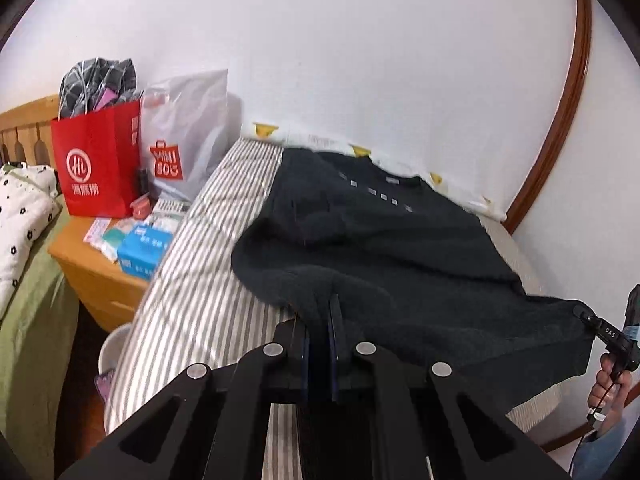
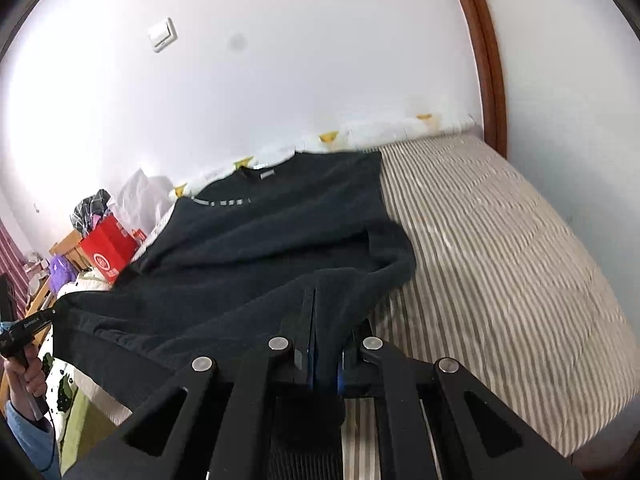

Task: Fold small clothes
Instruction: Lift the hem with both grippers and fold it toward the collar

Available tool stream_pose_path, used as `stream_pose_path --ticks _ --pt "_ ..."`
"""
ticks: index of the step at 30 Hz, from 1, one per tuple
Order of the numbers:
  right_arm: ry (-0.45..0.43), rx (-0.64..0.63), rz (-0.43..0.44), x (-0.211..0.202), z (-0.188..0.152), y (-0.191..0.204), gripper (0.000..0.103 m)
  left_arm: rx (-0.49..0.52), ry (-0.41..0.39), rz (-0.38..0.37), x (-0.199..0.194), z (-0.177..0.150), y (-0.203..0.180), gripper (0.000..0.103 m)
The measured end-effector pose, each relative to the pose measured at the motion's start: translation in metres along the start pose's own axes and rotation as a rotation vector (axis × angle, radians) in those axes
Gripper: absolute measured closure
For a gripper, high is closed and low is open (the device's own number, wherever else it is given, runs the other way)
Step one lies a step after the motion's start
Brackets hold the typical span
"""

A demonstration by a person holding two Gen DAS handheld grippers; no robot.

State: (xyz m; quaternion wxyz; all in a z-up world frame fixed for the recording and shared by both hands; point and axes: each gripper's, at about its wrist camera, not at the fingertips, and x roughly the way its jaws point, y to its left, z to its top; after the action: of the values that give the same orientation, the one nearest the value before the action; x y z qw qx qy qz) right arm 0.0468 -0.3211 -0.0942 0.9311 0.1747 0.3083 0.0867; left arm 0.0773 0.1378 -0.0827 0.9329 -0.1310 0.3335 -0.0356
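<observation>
A dark knitted sweater (image 1: 400,248) with small grey squares near its neck lies on the striped mattress (image 1: 192,280). My left gripper (image 1: 324,312) is shut on the sweater's near left hem corner and holds it lifted. My right gripper (image 2: 320,320) is shut on the near right hem corner of the sweater (image 2: 260,248), also lifted. The near hem hangs stretched between them. The right gripper also shows in the left wrist view (image 1: 588,316), and the left gripper in the right wrist view (image 2: 48,314). The collar end rests flat near the wall.
A wooden nightstand (image 1: 92,276) left of the mattress holds a red paper bag (image 1: 96,160), a white Miniso bag (image 1: 188,136) and a blue box (image 1: 142,252). A second bed with green cover (image 1: 28,320) lies further left. A wall and a brown door frame (image 2: 488,60) bound the mattress (image 2: 500,240).
</observation>
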Motion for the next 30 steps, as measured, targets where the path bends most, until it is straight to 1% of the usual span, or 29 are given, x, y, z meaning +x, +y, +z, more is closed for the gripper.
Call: stream_pose_path --ticks 4,9,14,23,30 --pt "-0.027 0.001 0.008 0.009 0.027 0.004 0.096 -0.005 -0.021 0.005 0.01 0.026 -0.001 0.096" --pt "-0.058 0.022 -0.002 0.029 0.057 0.005 0.096 0.001 -0.04 0.01 0.03 0.056 -0.009 0.096" --pt "-0.054 0.054 -0.007 0.054 0.079 0.001 0.096 -0.002 -0.046 0.019 0.058 0.08 -0.014 0.096" --pt "-0.005 0.056 -0.03 0.115 0.115 -0.007 0.096 -0.006 0.01 0.059 0.118 0.112 -0.014 0.096" --pt "0.042 0.061 -0.043 0.168 0.13 -0.014 0.096 -0.007 0.061 0.082 0.167 0.124 -0.009 0.096"
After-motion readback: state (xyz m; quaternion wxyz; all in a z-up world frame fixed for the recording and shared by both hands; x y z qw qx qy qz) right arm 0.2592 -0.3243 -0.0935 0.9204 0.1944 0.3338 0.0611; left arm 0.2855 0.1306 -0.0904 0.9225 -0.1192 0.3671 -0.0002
